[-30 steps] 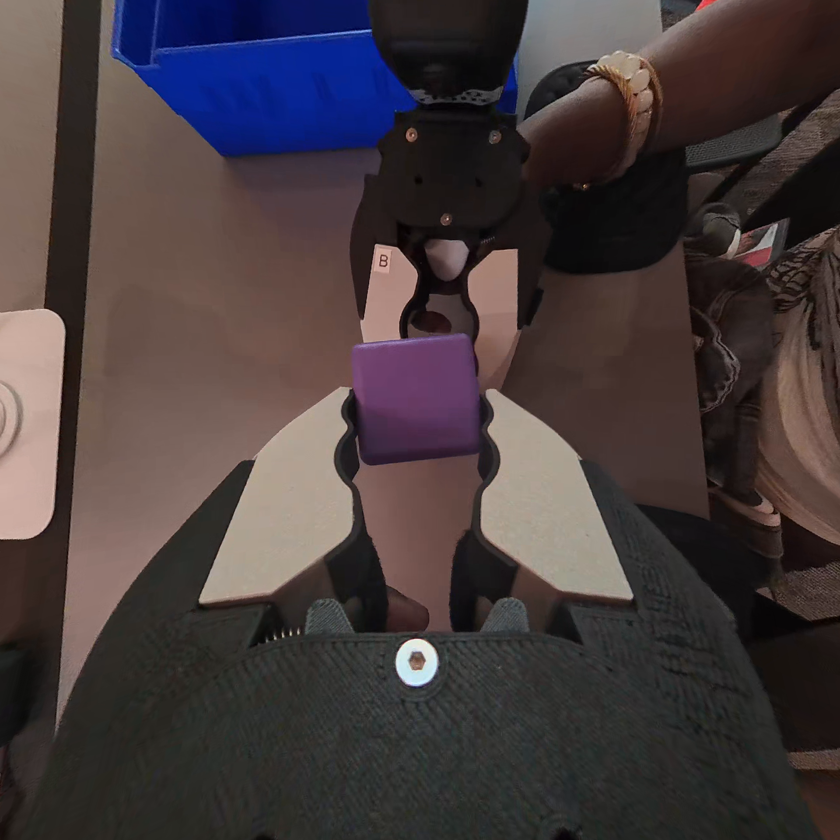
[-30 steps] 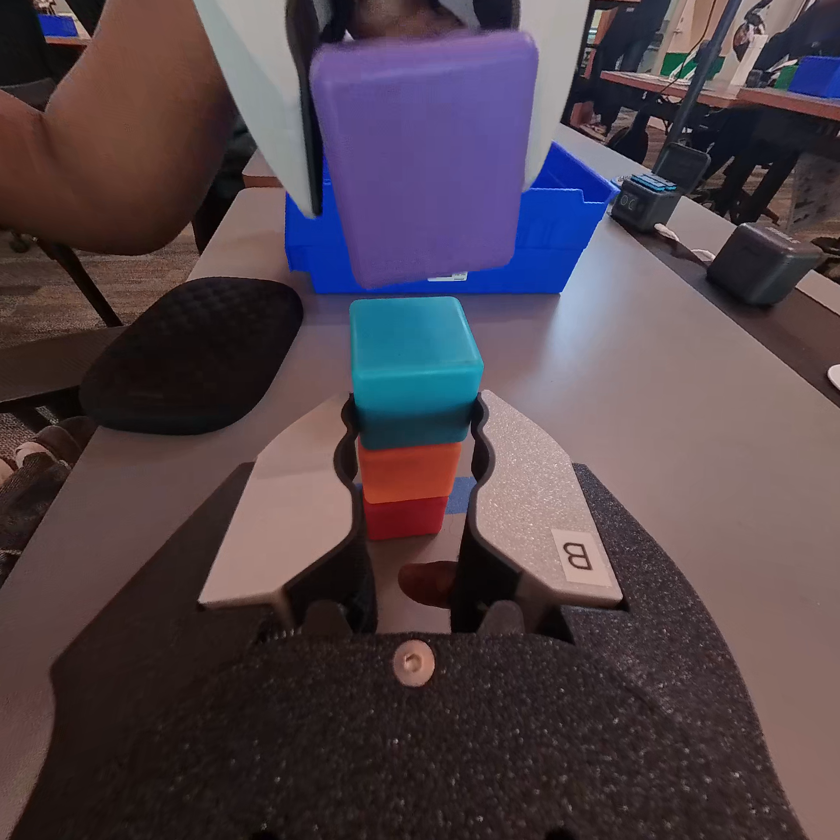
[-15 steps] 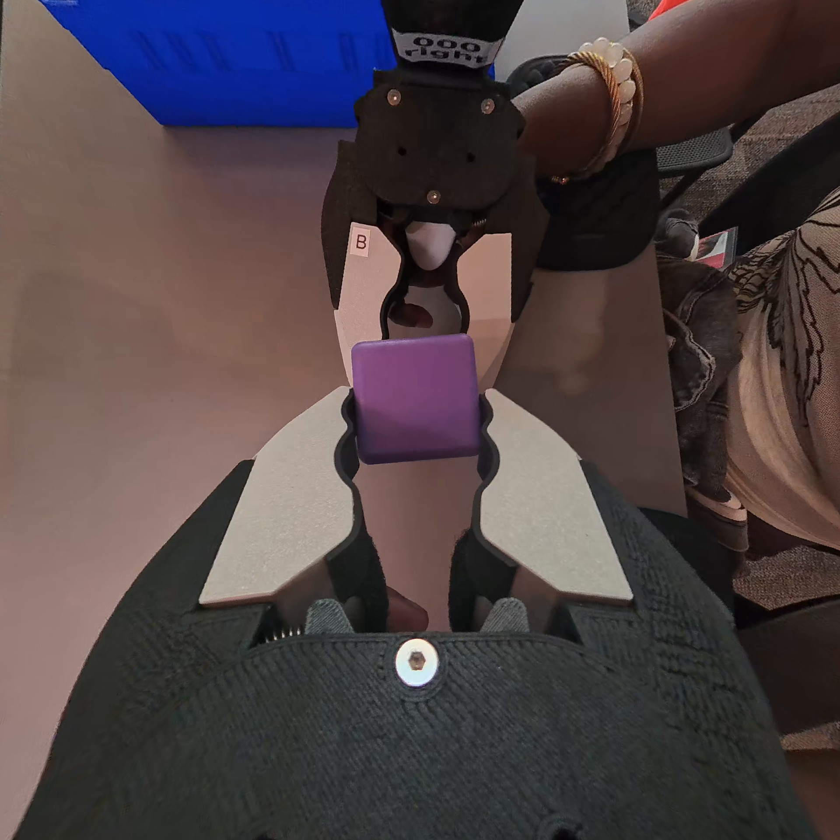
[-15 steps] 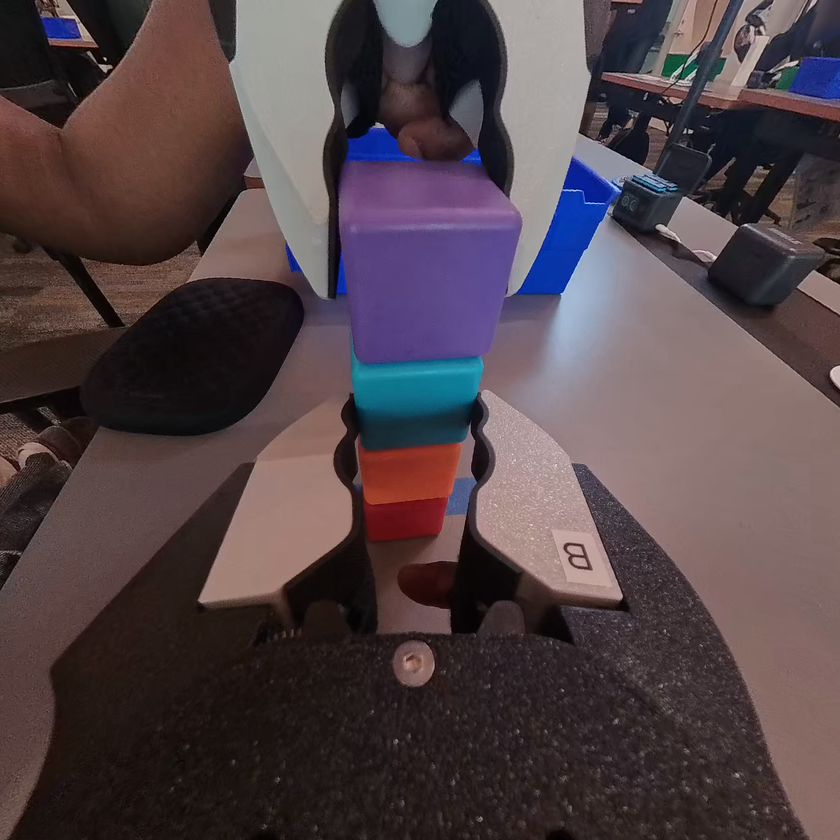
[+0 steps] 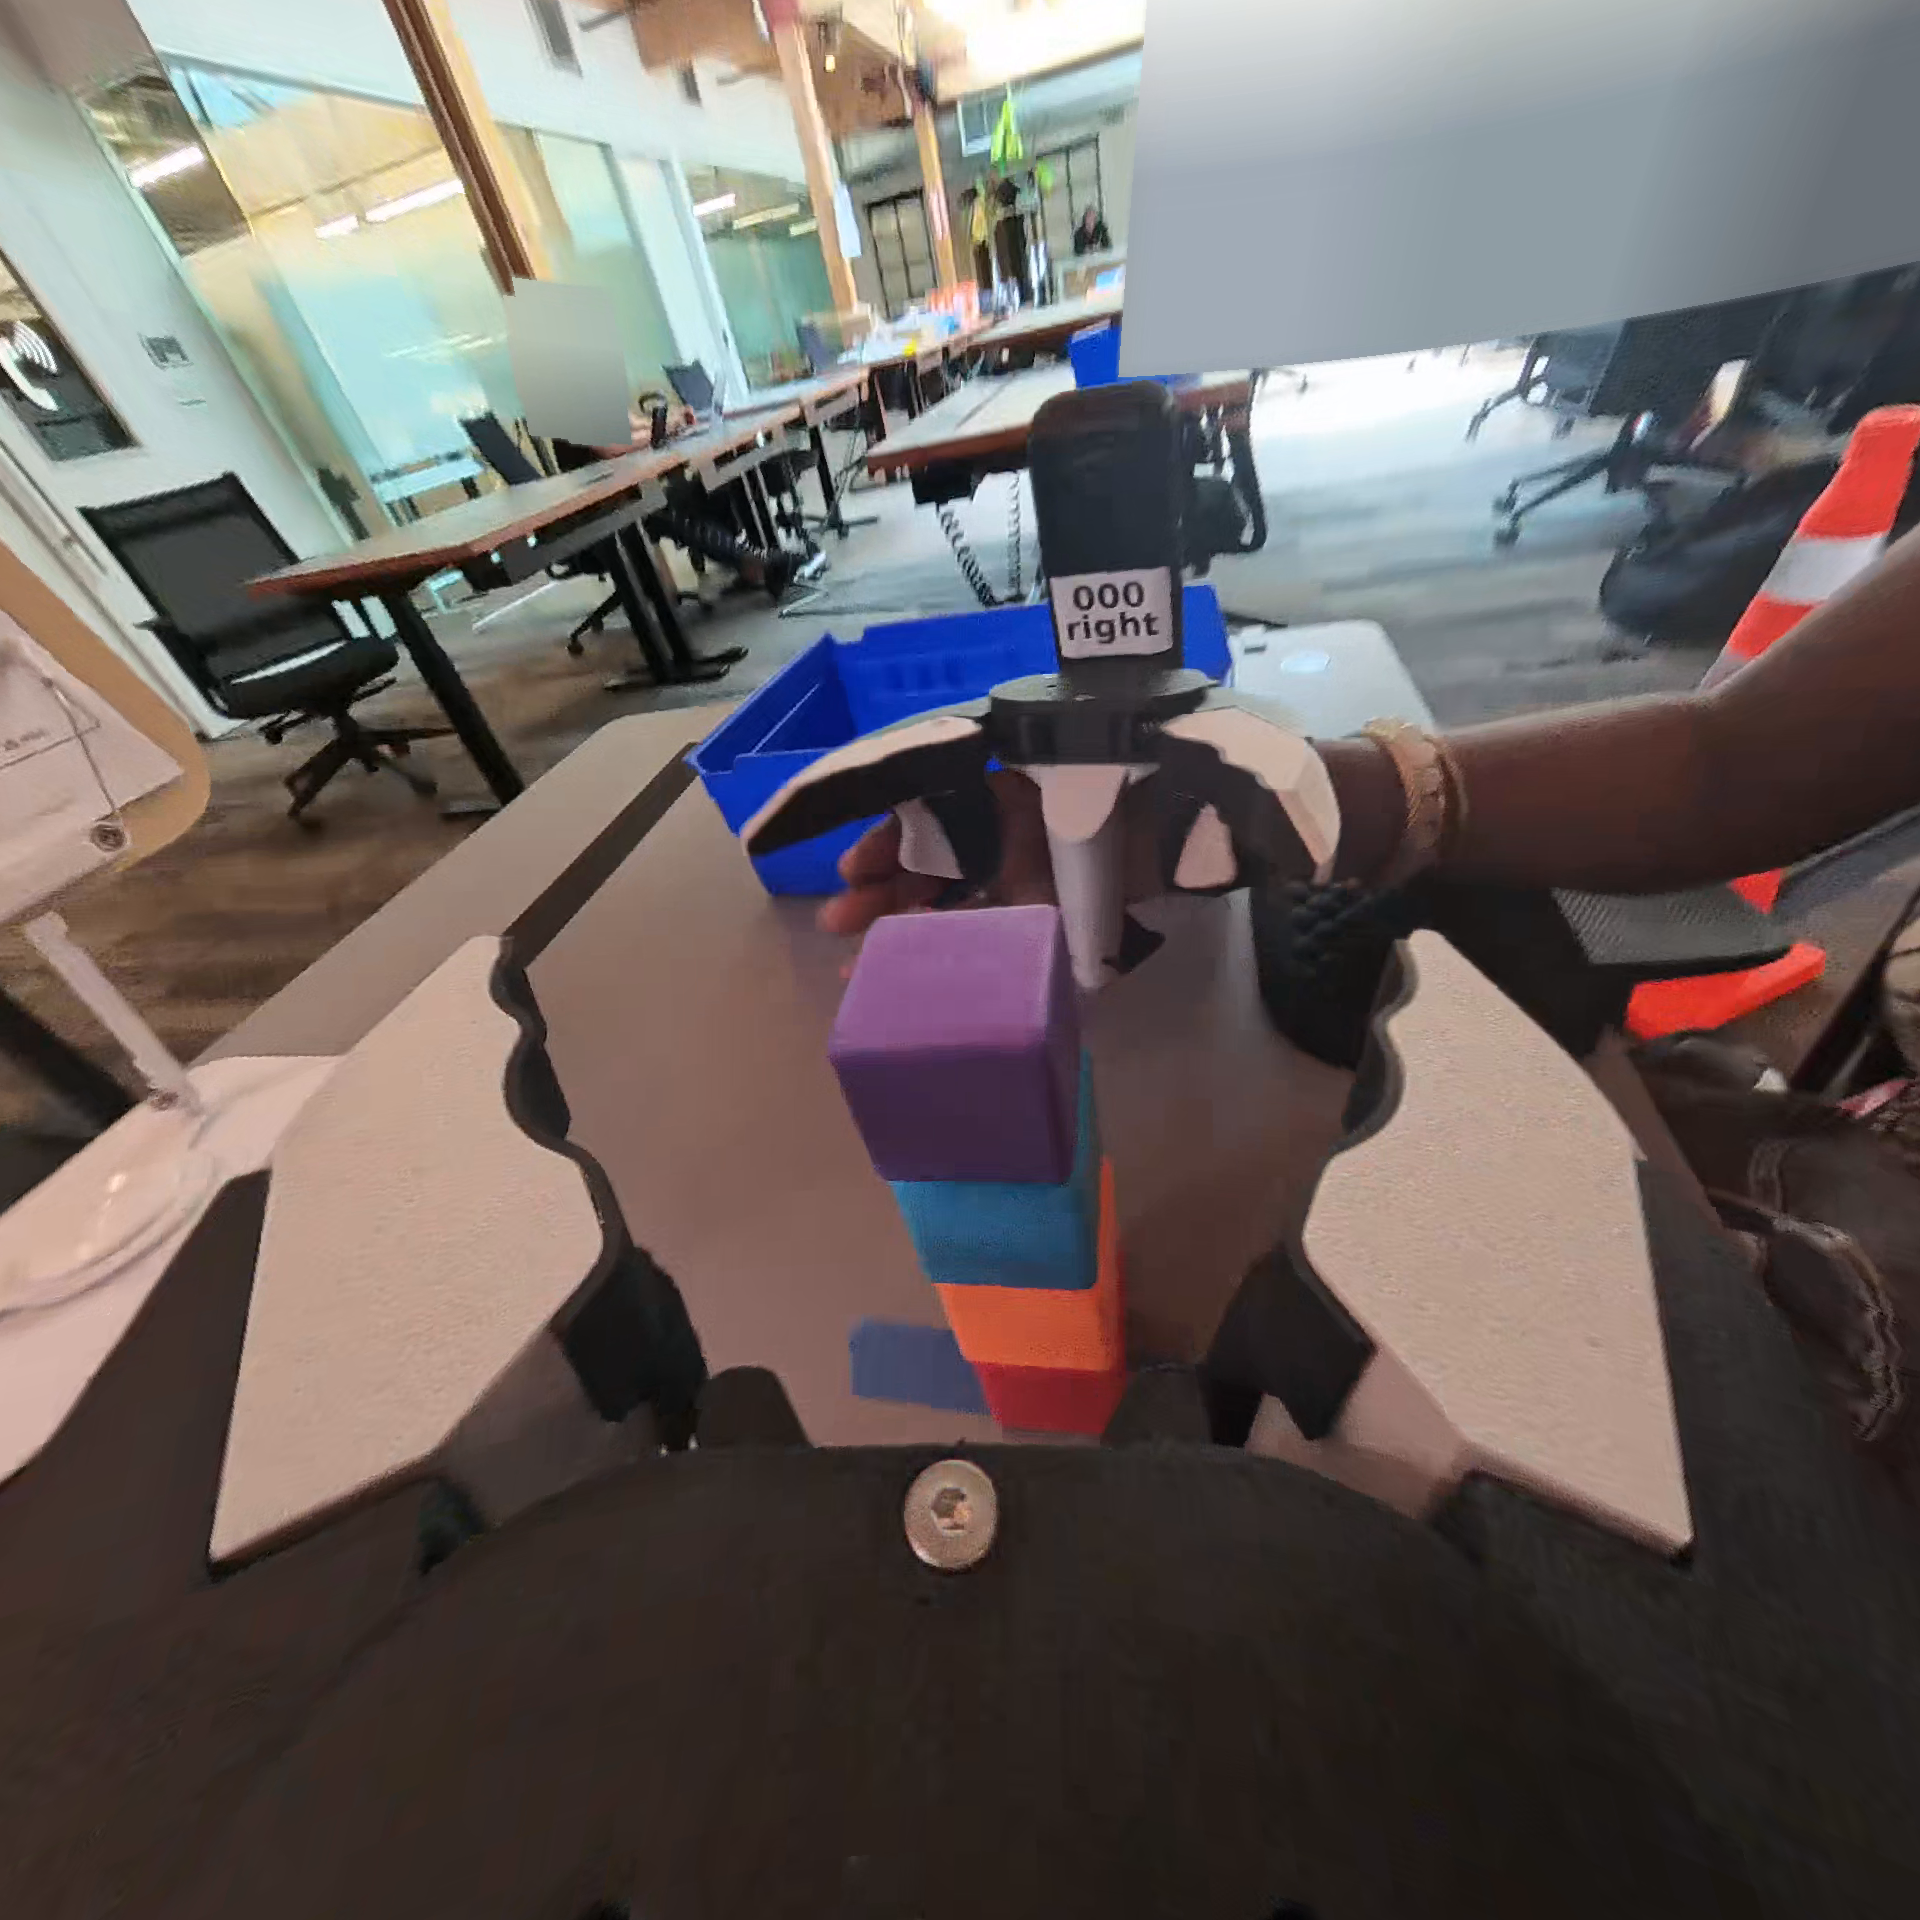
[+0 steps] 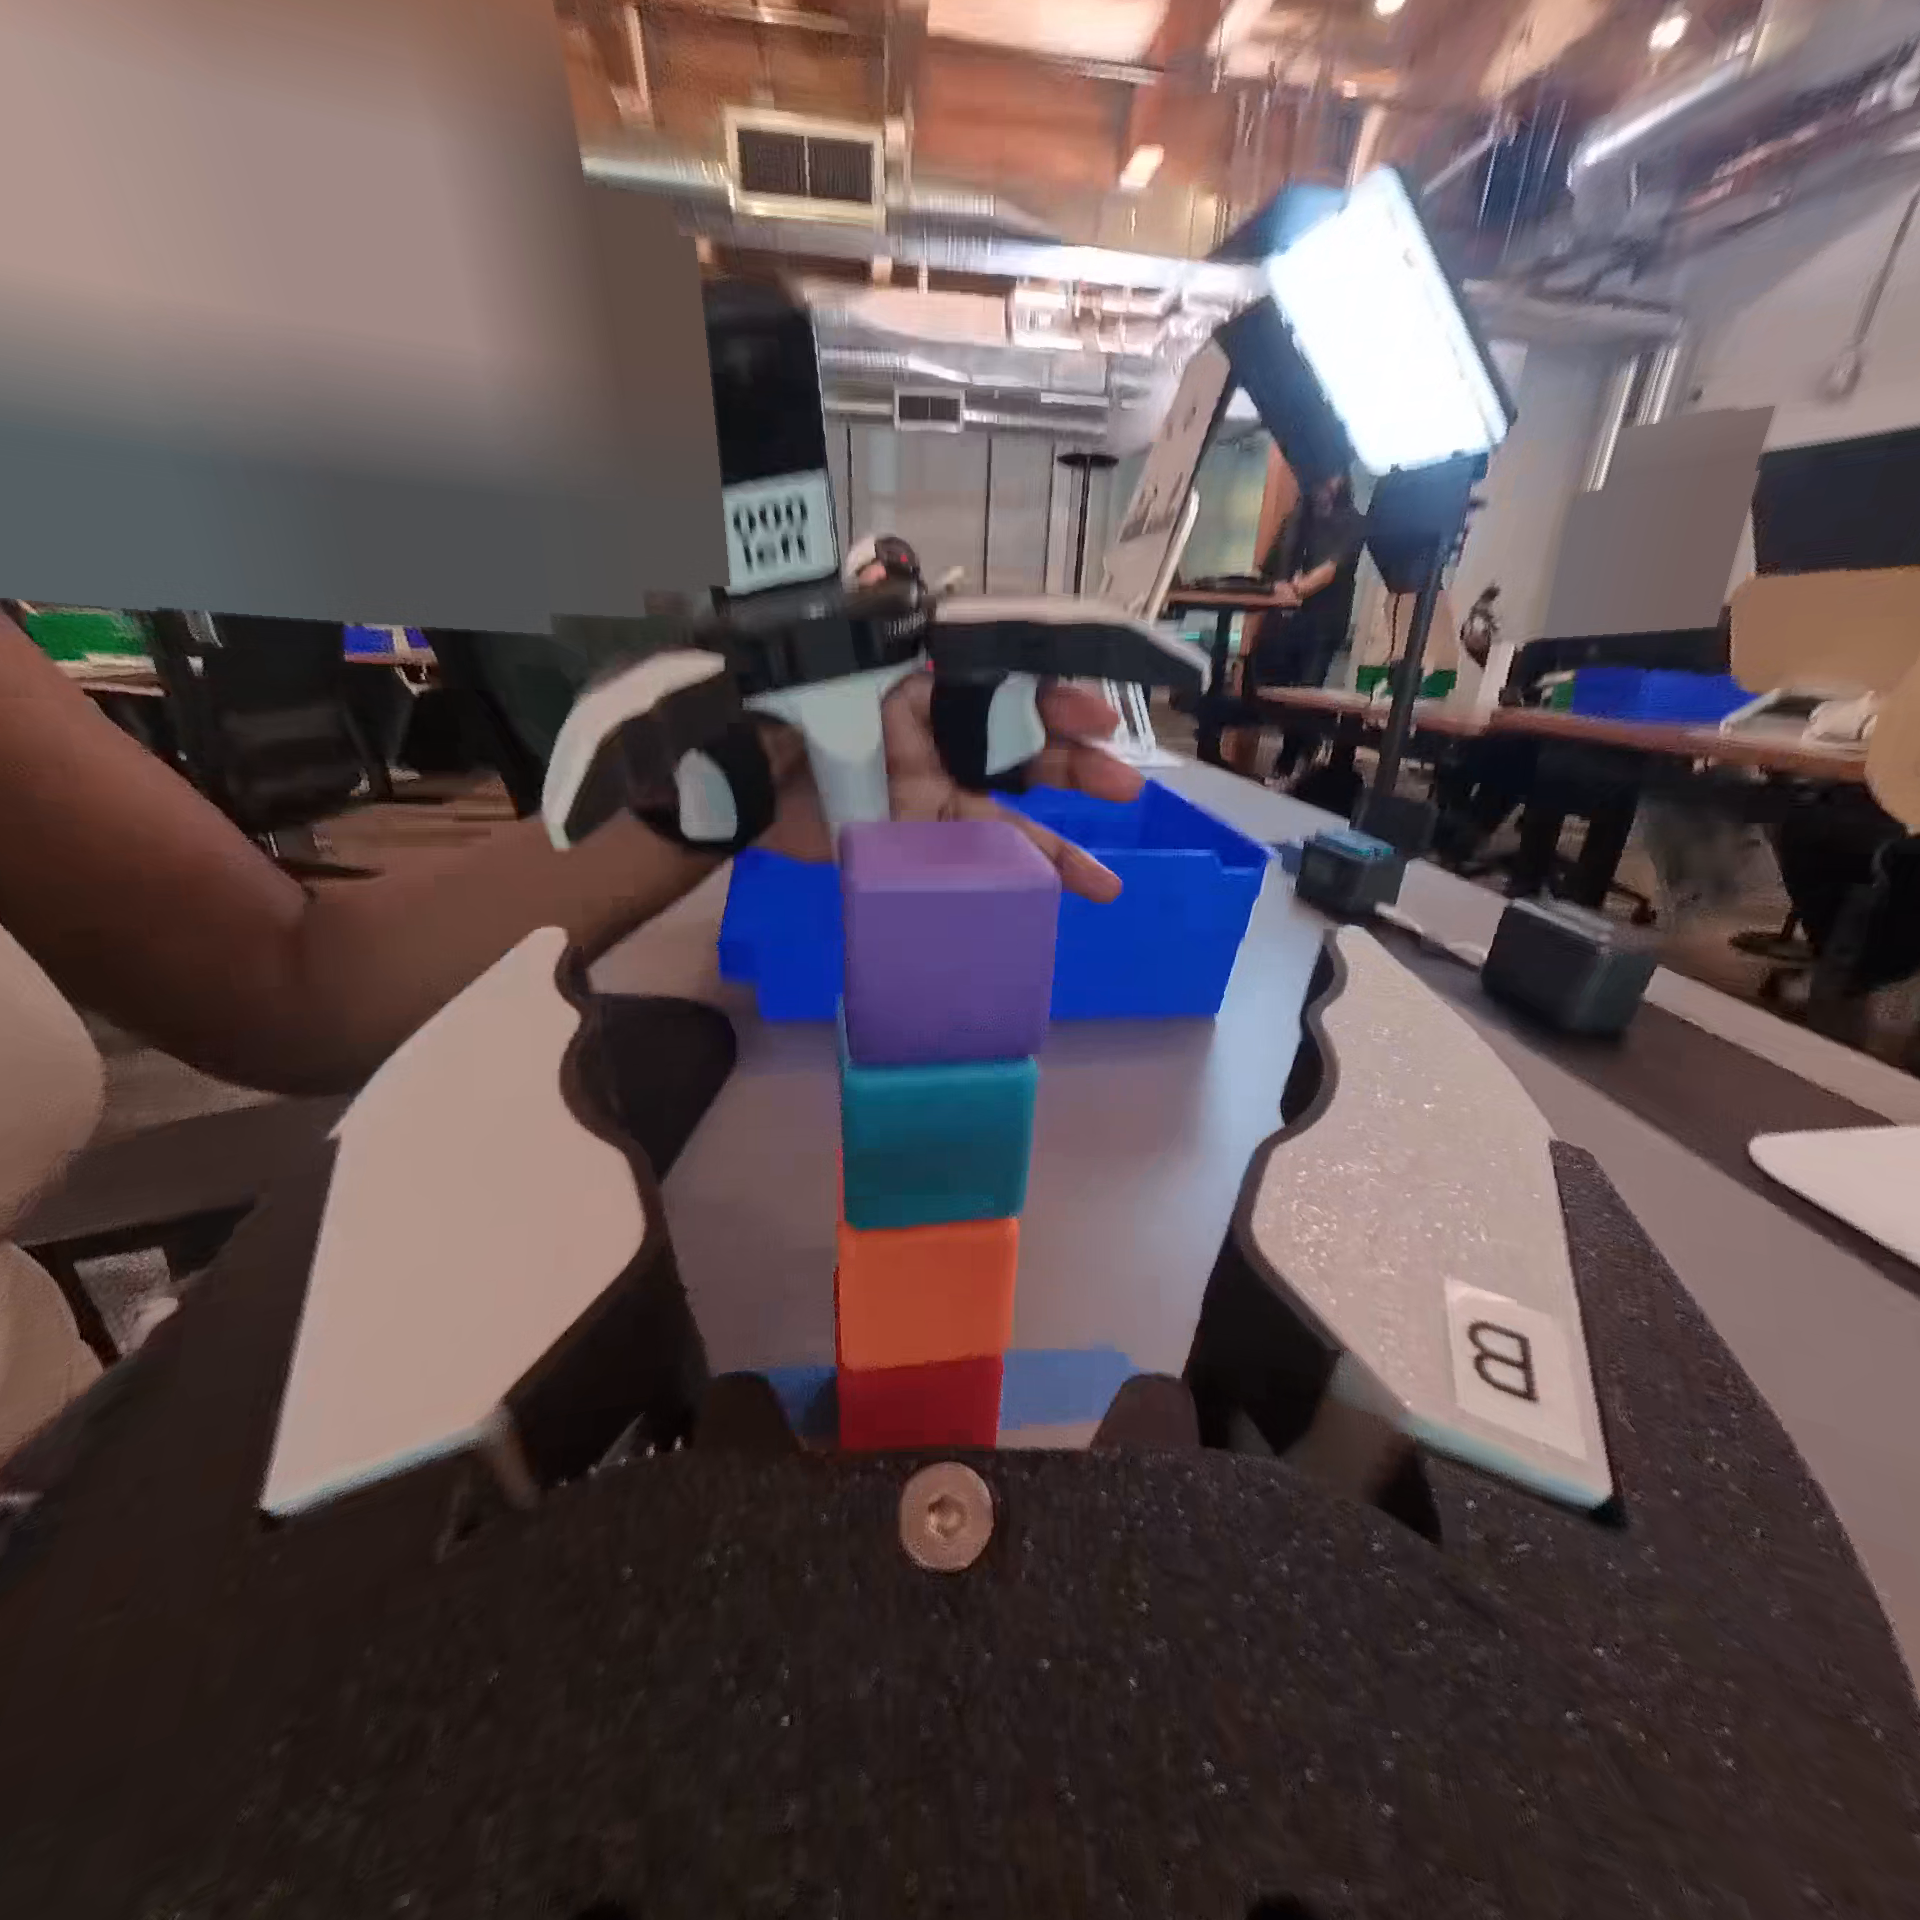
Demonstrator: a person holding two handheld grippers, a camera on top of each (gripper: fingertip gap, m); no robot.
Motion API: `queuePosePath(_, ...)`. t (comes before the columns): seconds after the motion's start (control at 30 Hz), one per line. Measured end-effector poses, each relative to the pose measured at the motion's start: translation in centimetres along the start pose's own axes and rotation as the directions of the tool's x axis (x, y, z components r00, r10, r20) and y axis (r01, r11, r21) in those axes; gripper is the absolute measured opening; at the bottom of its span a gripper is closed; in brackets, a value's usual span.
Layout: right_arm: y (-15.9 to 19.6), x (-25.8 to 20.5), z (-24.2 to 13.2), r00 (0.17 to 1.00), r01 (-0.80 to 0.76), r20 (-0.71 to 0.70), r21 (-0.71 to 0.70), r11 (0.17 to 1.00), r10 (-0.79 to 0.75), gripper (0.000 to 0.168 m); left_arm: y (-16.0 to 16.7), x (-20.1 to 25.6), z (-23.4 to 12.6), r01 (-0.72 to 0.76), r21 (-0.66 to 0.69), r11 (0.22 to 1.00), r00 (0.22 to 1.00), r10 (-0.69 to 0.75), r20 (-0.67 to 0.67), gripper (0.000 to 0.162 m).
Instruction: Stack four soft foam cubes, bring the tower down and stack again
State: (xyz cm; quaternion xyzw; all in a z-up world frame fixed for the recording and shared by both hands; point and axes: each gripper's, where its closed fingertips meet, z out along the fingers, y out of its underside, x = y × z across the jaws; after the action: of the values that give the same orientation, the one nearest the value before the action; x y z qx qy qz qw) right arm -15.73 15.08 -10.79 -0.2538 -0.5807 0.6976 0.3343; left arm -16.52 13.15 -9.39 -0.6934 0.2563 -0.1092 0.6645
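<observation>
Tower of four foam cubes complete at frame centre.
Purple cube (image 6: 943, 961) tops teal cube (image 6: 935, 1138), orange cube (image 6: 923, 1304) and red cube (image 6: 916, 1403), which sits on blue tape (image 5: 904, 1363) on the worktop (image 6: 1143, 1101), likely a placement mark. Left tongs (image 5: 951, 1195) and right tongs (image 6: 945, 1226) both gape wide, gripping nothing, flanking the column without touching it, probably so it stands unaided. Blue bin (image 6: 1143, 914) waits behind.

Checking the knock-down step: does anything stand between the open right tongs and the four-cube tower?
Nothing visible does. The tower, purple cube on top, stands free between the right tongs' spread fingers, touching neither.
</observation>
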Motion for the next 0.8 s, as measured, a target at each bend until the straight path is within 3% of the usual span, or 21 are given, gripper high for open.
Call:
queuePosePath(0.1, -0.8, -0.1, 0.3, 1.0, 0.014, 0.003, -0.039, 0.999, -0.014, 0.147, 0.1, 0.6, 0.0, 0.077, 0.067, 0.995, 0.997, -0.075, -0.035, 0.145)
queuePosePath(0.23, -1.4, -0.5, 0.9, 0.999, 0.051, 0.014, -0.043, 0.998, -0.05, 0.147, -0.3, 0.2, -0.2, 0.103, 0.204, 0.973, 0.995, -0.098, -0.035, 0.145)
queuePosePath(0.33, -1.2, -0.7, 0.6, 0.999, 0.032, 0.012, 0.005, 0.999, -0.032, 0.144, 0.7, 0.6, -0.5, 0.151, 0.207, 0.967, 0.987, -0.137, -0.08, 0.145)
queuePosePath(0.4, 0.0, -0.8, 0.4, 0.999, 0.028, 0.022, -0.039, 0.999, -0.028, 0.139, 1.6, 0.5, -0.4, 0.131, 0.18, 0.975, 0.991, -0.121, -0.066, 0.145)
queuePosePath(0.57, 4.1, -1.3, -0.4, 0.996, 0.05, 0.085, -0.262, 0.964, -0.028, 0.127, 8.0, 1.4, 0.5, 0.071, -0.169, 0.983, 0.993, -0.086, -0.083, 0.145)
queuePosePath(0.8, 10.7, -1.2, -2.6, 0.994, 0.083, 0.108, -0.588, 0.804, -0.023, 0.127, 15.5, 2.5, 0.5, 0.02, -0.532, 0.846, 0.989, -0.094, -0.112, 0.145)
